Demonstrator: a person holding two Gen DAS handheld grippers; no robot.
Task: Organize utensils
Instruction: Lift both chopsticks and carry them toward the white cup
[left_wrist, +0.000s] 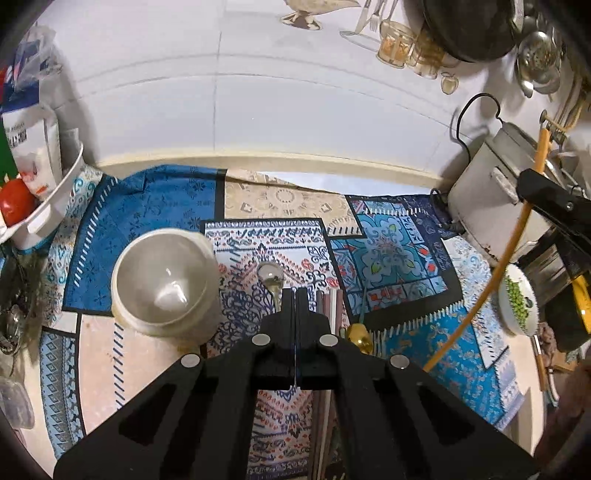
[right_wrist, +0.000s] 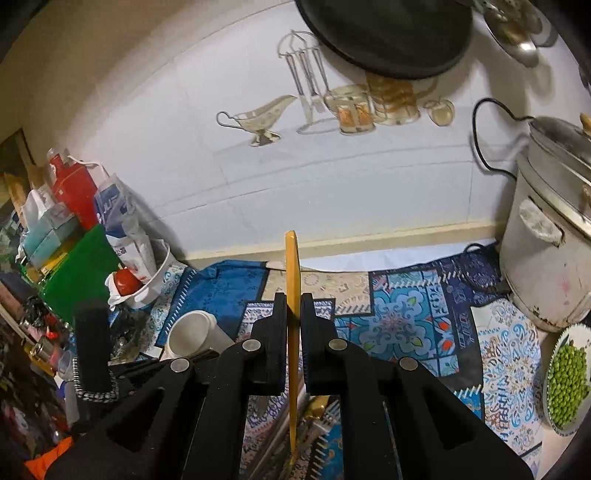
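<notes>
2 grippers over a patterned cloth (left_wrist: 155, 206): 1 empty, 1 holding a utensil.

The left gripper (left_wrist: 295, 295) has its jaws pressed together on nothing; the right gripper (right_wrist: 294, 301) pinches 1 yellow utensil (right_wrist: 291, 266) edge-on, its lower end hidden behind the fingers. On the cloth lie 1 clear spoon (left_wrist: 271, 278), 1 gold spoon (left_wrist: 358, 334) and some chopsticks (left_wrist: 330, 306), partly hidden, beside 1 white cup (left_wrist: 162, 280).

A home kitchen is shown. A worn rice cooker (right_wrist: 546, 258) is seen at the right of the frame, a plate of green peas (right_wrist: 567, 376) at lower right, and a wall tile (right_wrist: 332, 107) printed with tableware above a patterned counter cloth (right_wrist: 399, 317).
</notes>
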